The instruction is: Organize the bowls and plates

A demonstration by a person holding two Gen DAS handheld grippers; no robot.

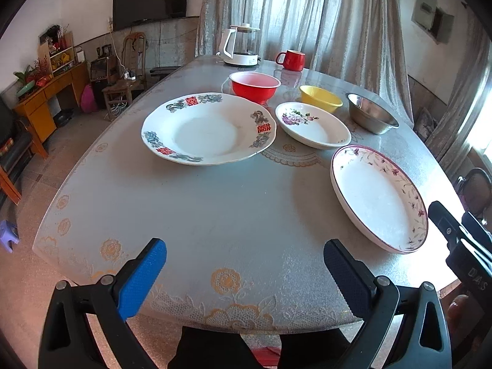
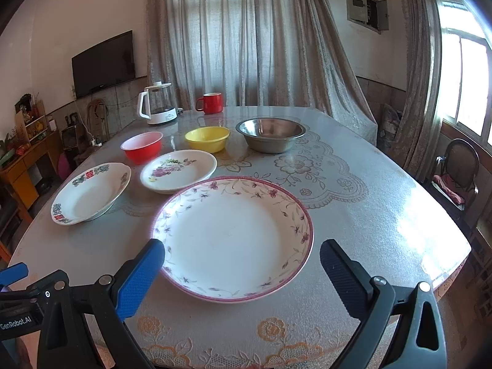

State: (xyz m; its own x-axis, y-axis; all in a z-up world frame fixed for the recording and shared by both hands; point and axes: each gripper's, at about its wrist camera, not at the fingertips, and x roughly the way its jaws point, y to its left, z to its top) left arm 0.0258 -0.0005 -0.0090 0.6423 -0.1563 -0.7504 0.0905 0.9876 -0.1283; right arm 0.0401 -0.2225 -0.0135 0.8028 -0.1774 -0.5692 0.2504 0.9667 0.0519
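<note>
Both tools have black frames with silver bolts (one fingers pad blue, one black).

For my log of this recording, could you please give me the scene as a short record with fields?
plates: pink-rimmed floral ceramic plate, nearest; small white purple-flower dish; white scalloped plate with red characters
bowls: red plastic bowl, yellow plastic bowl, stainless steel bowl, in a row behind
stacking: none, all apart
left gripper: open, empty
right gripper: open, before the pink-rimmed plate
</note>
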